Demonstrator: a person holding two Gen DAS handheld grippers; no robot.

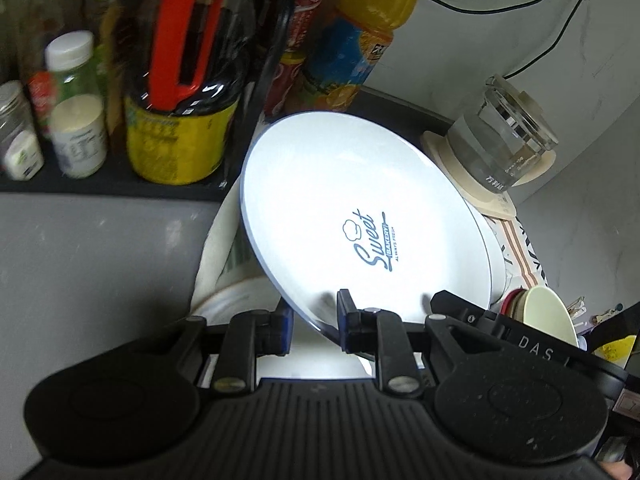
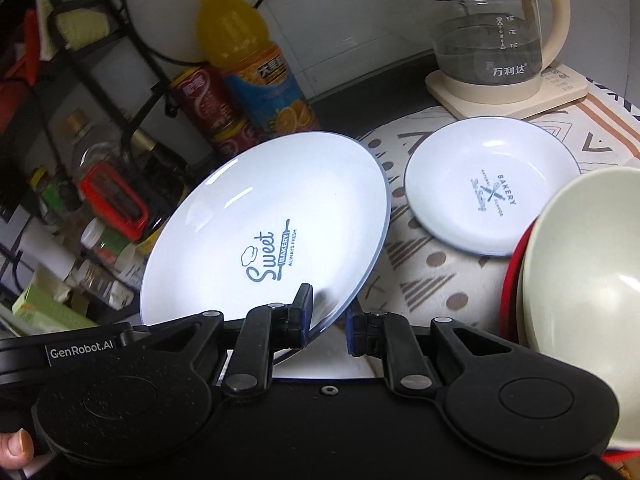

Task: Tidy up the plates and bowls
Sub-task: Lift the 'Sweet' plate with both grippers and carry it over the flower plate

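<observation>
Left tool (image 1: 315, 322) clenched on the near rim of the big white plate (image 1: 360, 200), one pad pressed to the printed face, the other behind the back. Right tool (image 2: 330, 320) astride the same rim just alongside; inner pad on the face, outer pad with a sliver of gap, so cannot tell whether truly gripping. Plate (image 2: 260, 220) lifted and tilted, "Sweet Bakery" print facing both cameras, far edge higher than the near one. Beneath it, low on the left, part of another pale plate (image 1: 228, 300) lying flat. To the right, on the patterned cloth (image 2: 420, 272), a smaller white plate (image 2: 492, 188) with a blue rim, lying flat and apart from the lifted one. Nearer on the right, a pale green bowl (image 2: 580, 272) nested in a red bowl (image 2: 510, 272). Farther back, a glass kettle (image 2: 488, 40) on its cream base, an orange drink bottle (image 2: 240, 48) and a red can (image 2: 204, 96) against the wall. Left of that, a dark rack (image 1: 120, 188) crowded with bottles and jars above the grey tabletop (image 1: 100, 260).
</observation>
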